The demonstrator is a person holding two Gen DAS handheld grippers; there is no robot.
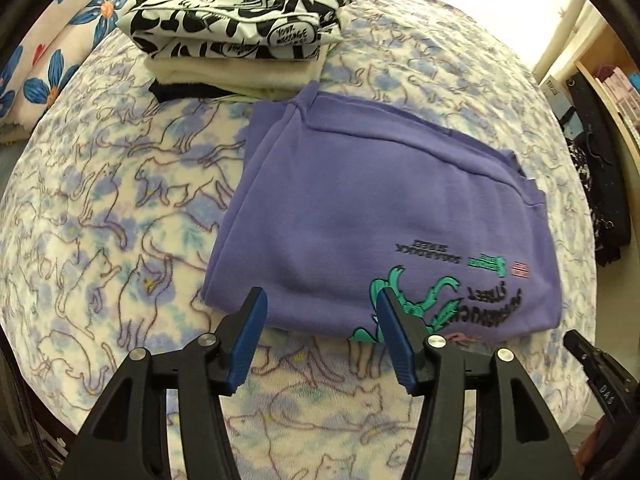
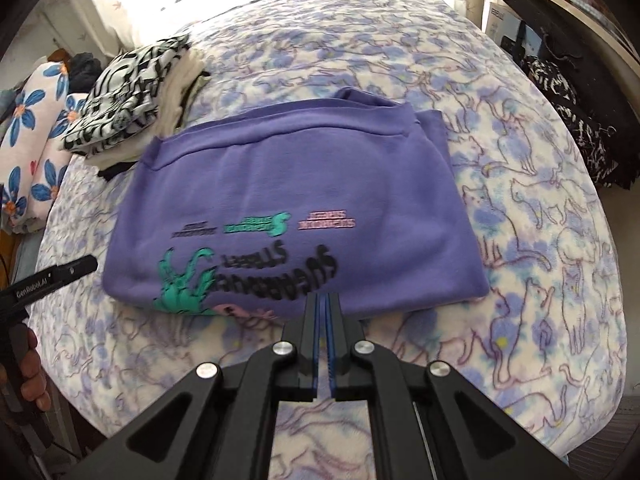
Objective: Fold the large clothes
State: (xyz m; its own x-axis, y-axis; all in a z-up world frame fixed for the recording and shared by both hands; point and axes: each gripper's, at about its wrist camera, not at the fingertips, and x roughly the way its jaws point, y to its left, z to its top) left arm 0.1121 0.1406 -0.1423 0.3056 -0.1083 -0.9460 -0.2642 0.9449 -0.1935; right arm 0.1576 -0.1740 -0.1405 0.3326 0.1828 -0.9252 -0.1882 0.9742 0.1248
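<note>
Right gripper (image 2: pixel 323 300) jaws together, purple sweatshirt (image 2: pixel 296 200) folded, hand (image 2: pixel 30 364) only here

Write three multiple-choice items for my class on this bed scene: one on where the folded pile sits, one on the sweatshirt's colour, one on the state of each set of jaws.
1. Where is the stack of folded clothes relative to the sweatshirt?
A. On top of it
B. Beyond it, at its far left corner
C. Nearer the camera than it

2. What colour is the sweatshirt?
A. Purple
B. Red
C. White

3. How do the jaws stand?
A. Both open
B. Both shut
C. Left gripper open, right gripper shut

Answers:
1 B, the pile lies past the sweatshirt's far edge.
2 A, purple cloth with a green print.
3 C, the left jaws are spread and empty, the right pressed together.
</note>
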